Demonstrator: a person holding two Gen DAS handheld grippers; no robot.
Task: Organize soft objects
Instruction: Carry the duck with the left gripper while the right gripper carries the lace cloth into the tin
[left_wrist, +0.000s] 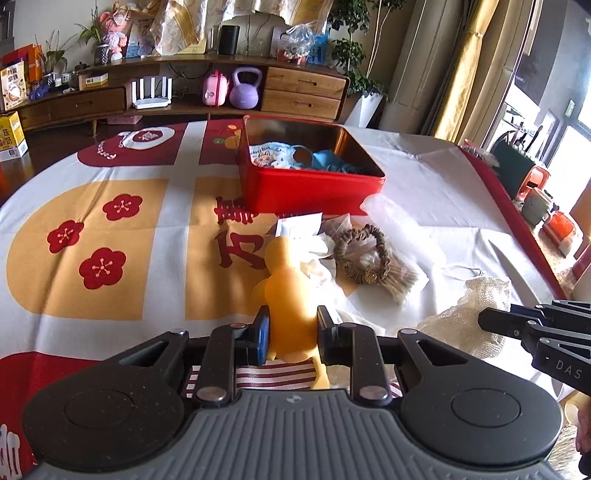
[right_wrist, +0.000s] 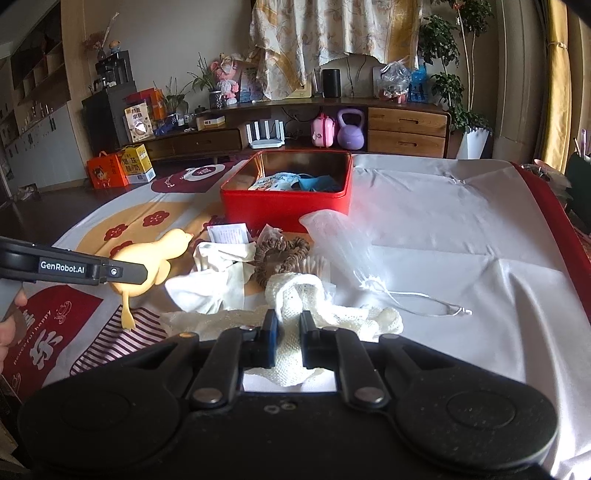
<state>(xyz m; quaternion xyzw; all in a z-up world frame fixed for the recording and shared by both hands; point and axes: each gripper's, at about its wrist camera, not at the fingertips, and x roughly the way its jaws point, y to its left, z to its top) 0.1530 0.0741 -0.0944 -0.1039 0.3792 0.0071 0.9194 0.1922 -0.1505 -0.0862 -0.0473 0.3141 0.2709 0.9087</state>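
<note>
The yellow duck toy (left_wrist: 291, 295) is hanging clamped between the pads of the left claw (left_wrist: 292, 334), lifted above the patterned cloth on the table (left_wrist: 110, 229), one leg dangling. Just beside it, the right claw (right_wrist: 289, 334) is pinching the cream knit cloth (right_wrist: 299, 295), its jaws nearly together on the fabric. Beyond both, a brown scrunchie (left_wrist: 364, 254) is lying on white wrappers, and the red tin box (left_wrist: 306, 184) is sitting open farther back, already holding some fabric items.
</note>
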